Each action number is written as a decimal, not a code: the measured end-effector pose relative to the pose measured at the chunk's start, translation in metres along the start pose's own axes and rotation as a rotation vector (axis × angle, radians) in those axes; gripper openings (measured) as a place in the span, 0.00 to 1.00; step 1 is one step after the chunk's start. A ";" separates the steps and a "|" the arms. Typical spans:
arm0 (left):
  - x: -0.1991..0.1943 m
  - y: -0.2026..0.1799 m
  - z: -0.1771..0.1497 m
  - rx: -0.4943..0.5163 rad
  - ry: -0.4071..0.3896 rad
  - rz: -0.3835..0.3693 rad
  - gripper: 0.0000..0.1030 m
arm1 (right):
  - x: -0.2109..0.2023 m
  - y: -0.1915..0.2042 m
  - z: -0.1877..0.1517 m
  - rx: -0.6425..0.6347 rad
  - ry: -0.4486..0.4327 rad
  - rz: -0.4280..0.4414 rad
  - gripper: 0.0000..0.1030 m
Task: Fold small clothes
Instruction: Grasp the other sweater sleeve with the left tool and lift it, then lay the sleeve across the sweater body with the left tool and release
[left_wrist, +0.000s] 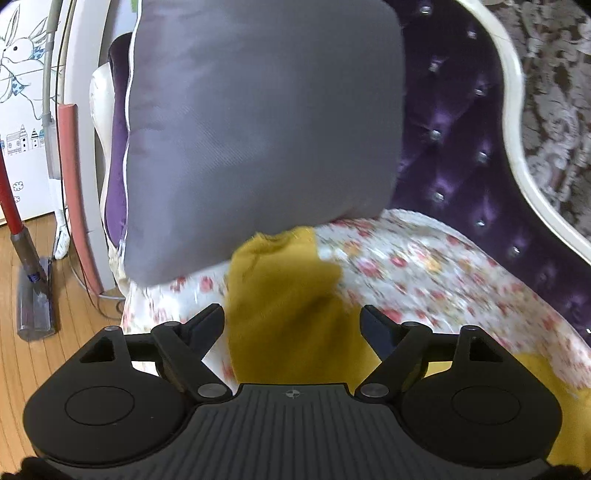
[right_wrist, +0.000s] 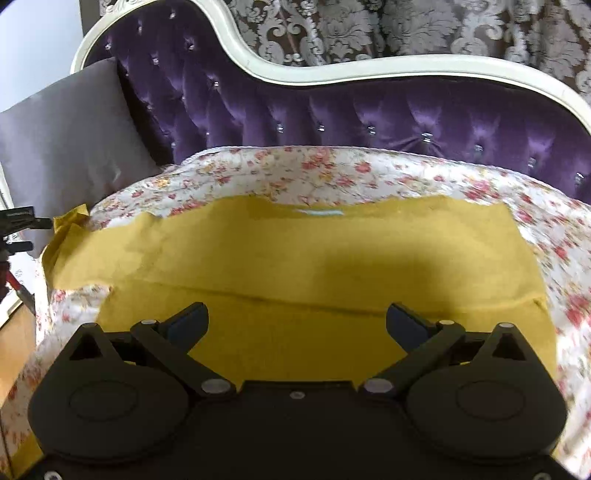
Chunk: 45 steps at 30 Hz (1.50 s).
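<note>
A mustard-yellow garment (right_wrist: 295, 266) lies spread flat on the floral cover (right_wrist: 280, 173) of a purple sofa, with a fold line across its near part and a sleeve reaching left. My right gripper (right_wrist: 297, 321) is open and empty just above the garment's near half. My left gripper (left_wrist: 291, 325) is open and empty over the garment's left sleeve (left_wrist: 284, 291), which runs up to a grey cushion (left_wrist: 258, 129). The left gripper's tip shows at the left edge of the right wrist view (right_wrist: 22, 229).
The grey cushion leans at the sofa's left end (right_wrist: 62, 140). The tufted purple backrest (right_wrist: 369, 122) with a white frame rises behind. A wooden floor (left_wrist: 33, 350), a red-handled mop (left_wrist: 26, 254) and cables lie left of the sofa.
</note>
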<state>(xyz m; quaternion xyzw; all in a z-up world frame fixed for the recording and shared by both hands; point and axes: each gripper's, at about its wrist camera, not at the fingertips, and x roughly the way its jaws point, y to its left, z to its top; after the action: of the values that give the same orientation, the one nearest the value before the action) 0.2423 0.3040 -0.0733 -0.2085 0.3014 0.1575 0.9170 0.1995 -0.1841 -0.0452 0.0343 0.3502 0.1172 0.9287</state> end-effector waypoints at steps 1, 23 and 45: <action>0.006 0.001 0.003 0.004 0.002 0.005 0.77 | 0.004 0.001 0.004 -0.007 -0.002 0.003 1.00; 0.060 -0.023 -0.006 0.139 -0.004 0.172 0.54 | 0.107 -0.006 0.026 -0.070 0.044 -0.052 1.00; -0.106 -0.229 -0.022 0.306 -0.193 -0.306 0.10 | 0.055 -0.034 0.045 0.051 -0.044 0.029 1.00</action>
<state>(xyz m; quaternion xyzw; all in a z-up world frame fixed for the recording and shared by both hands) 0.2449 0.0783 0.0426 -0.0943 0.1975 -0.0115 0.9757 0.2759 -0.2033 -0.0523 0.0655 0.3319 0.1211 0.9332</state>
